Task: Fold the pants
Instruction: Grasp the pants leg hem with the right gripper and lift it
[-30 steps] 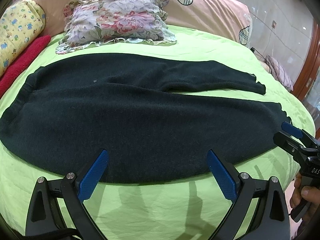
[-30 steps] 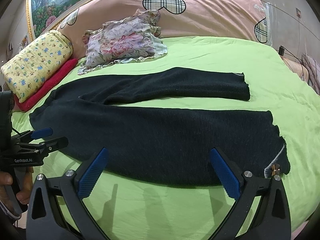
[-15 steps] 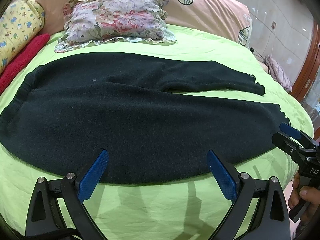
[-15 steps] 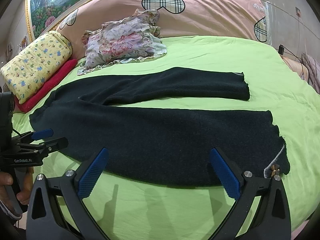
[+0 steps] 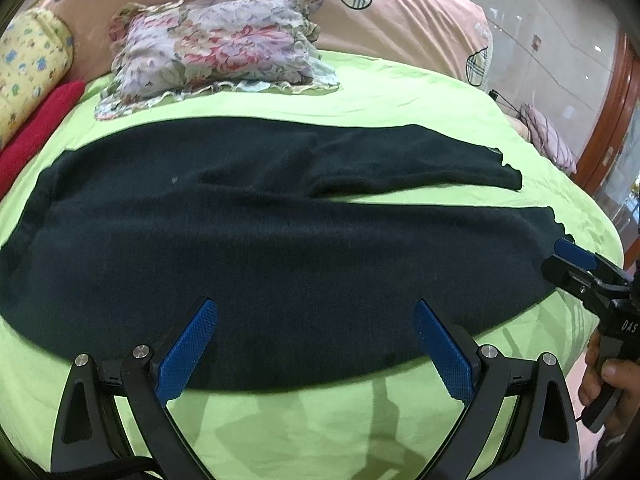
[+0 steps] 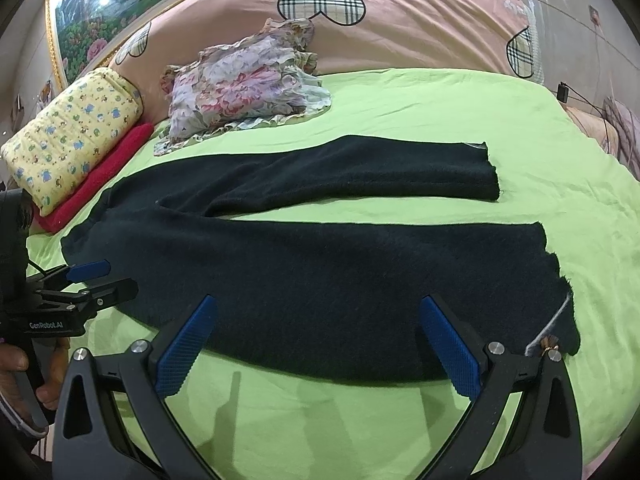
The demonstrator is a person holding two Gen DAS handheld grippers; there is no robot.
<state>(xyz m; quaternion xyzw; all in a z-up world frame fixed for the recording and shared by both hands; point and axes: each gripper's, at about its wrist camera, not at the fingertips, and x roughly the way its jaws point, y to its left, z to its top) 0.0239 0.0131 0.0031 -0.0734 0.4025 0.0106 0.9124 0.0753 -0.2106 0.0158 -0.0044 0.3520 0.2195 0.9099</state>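
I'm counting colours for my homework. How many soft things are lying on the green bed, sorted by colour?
Black: 1, the pants
Flowery: 1, the frilly pillow
Yellow: 1, the bolster with little pictures
Red: 1, the folded blanket under the yellow one
Pink: 1, the big quilt with checked hearts at the head of the bed sheet
Total: 5

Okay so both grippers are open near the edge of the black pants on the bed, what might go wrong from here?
1. The pants lie flat on the green sheet, so the left gripper or right gripper may pinch sheet along with fabric.
2. The legs lie apart; lifting the near edge unevenly may leave them misaligned.
3. The floral cushion lies close behind the far leg; a fold could catch it.
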